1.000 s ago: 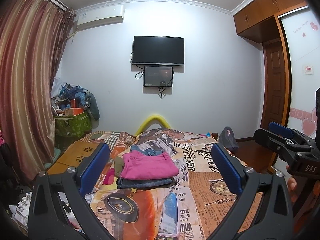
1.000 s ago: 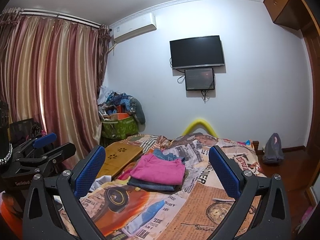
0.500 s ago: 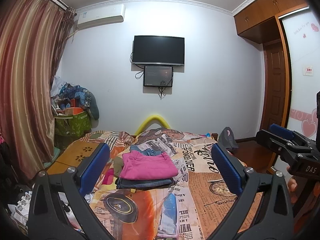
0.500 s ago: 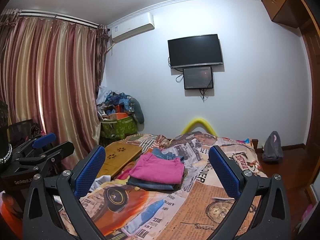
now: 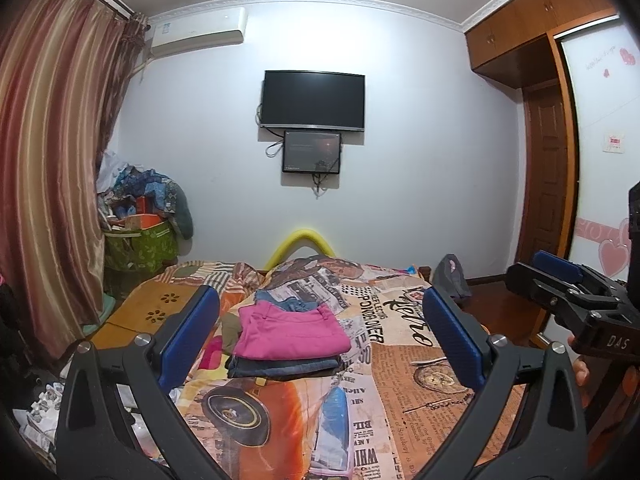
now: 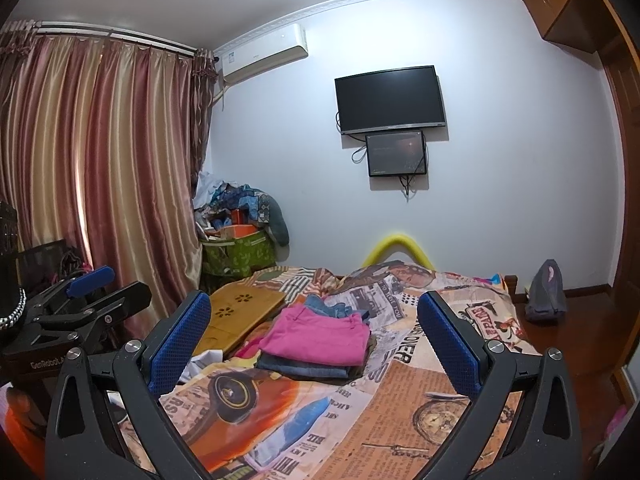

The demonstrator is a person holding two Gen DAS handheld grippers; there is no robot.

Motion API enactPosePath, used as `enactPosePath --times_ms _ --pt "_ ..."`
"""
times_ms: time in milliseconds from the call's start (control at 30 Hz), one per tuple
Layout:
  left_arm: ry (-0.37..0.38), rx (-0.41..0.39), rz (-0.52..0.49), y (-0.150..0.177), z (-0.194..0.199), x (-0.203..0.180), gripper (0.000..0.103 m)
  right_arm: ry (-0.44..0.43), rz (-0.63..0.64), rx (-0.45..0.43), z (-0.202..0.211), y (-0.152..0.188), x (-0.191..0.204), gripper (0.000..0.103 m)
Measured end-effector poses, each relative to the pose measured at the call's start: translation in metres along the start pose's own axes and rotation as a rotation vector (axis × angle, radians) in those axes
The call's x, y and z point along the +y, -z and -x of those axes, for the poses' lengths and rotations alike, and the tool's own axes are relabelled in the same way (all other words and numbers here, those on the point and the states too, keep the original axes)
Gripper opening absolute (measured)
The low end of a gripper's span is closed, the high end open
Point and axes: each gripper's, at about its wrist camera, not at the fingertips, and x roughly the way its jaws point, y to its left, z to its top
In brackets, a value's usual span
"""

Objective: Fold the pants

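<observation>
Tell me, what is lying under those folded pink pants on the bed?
Under the pink pants lies folded blue denim, stacked on the printed bedspread. More denim shows behind. How many pieces the stack holds is covered.

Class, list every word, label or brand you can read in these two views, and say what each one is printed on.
"DAS" on the black right tongs.
"GenRoboT.A", cut off, on the black left tongs.
"PONDEROVER" and "Retro" on the newspaper-print orange bedspread.
"WHIL", cut off, on the bedspread's near edge.
Bedspread small print, white air conditioner label, wardrobe door sticker: too blurred.

Jeans [image 5: 280, 366] mostly hidden under pink pants [image 5: 290, 332], bed [image 5: 400, 420] cut off below
</observation>
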Motion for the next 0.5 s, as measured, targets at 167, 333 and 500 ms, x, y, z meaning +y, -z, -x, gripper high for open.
enactPosePath --times_ms 167,333,500 --pt "0.005 0.013 -0.005 0.0005 -0.0038 0.0004 0.103 -0.005 -0.001 0.001 -0.0003 -0.0002 0.0005 0.103" --pt "0.004 0.016 0.0 0.0019 -0.0047 0.0022 0.103 -0.004 0.001 0.005 -0.0011 -0.0001 0.0012 0.103" --pt "0.012 0.03 0.012 0.0022 -0.0083 0.0038 0.103 -0.005 0.0 0.008 -0.0025 0.0005 0.0018 0.103"
